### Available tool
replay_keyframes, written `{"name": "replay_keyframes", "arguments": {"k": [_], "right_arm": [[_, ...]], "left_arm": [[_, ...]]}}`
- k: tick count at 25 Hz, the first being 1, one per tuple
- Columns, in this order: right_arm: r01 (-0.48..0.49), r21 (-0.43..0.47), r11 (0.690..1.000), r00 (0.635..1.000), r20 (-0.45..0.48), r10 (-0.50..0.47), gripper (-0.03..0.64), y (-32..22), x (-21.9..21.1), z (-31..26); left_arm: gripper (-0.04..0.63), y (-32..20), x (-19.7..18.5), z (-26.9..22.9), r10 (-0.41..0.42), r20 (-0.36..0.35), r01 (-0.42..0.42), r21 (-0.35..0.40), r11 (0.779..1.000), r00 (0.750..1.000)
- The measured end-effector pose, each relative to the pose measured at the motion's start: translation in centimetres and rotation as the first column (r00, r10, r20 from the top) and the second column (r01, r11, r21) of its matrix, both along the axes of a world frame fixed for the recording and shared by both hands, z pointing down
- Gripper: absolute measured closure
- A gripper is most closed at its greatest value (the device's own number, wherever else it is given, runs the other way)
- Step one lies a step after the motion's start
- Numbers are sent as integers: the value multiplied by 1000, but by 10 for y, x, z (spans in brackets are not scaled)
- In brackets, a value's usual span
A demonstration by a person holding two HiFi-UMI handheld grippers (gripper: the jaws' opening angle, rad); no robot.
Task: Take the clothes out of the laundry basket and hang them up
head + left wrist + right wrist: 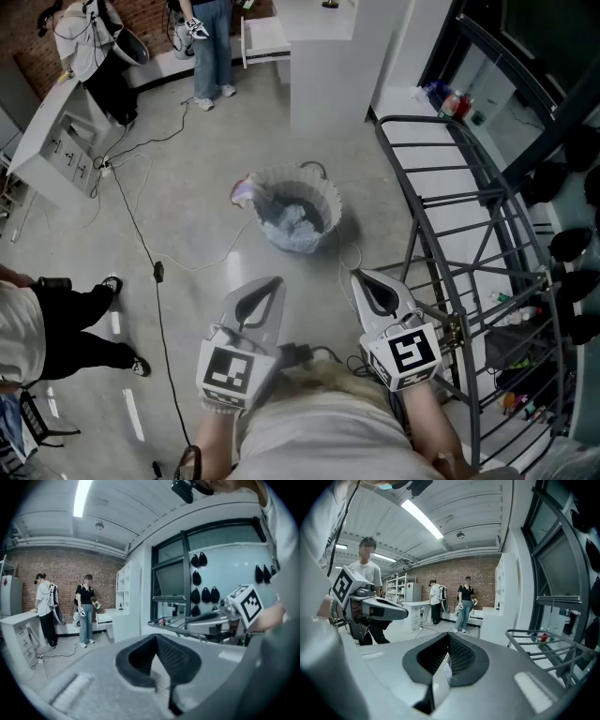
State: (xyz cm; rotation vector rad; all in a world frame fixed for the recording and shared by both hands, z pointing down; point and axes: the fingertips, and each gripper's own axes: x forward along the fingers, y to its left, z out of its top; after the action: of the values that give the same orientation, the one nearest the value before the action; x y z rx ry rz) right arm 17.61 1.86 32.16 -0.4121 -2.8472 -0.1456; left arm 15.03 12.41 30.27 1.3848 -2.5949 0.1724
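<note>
On the left, a bystander's legs (66,328) and a black cable (141,234) running over the concrete floor had no part in the job. The left claw (270,284) was held close to the body, its jaws pressed together with nothing between them. Ahead of it, well apart from both claws, the laundry basket (323,192) stood on the floor with pale clothes (291,220) heaped inside and a pinkish piece (244,192) draped over its left rim. The right claw (366,279) was likewise closed and empty, and it hung just beside the grey metal drying rack (469,234), which filled the right of the head view.

By the look of it, the work stood at the approach: no garment had been taken out and the rack's bars carried nothing. The next move would call for getting nearer the basket, spreading one claw and pinching a fold of the top garment.

How many garments lay in the basket could not be told at that distance. The rack was cut off at the right edge, and no hangers could be made out.
</note>
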Motion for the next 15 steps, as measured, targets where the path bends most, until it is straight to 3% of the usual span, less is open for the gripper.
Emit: {"name": "replay_keyframes", "arguments": {"k": [11,15], "right_arm": [[-5,3,1000,1000,-11,5,612,6,-2,-1],[-16,-39,999,1000,-12,16,612,6,-2,-1]], "left_arm": [[601,4,-3,1,10,0,-10,-6,1000,1000],[601,4,-1,3,12,-22,-12,1,1000,1000]]}}
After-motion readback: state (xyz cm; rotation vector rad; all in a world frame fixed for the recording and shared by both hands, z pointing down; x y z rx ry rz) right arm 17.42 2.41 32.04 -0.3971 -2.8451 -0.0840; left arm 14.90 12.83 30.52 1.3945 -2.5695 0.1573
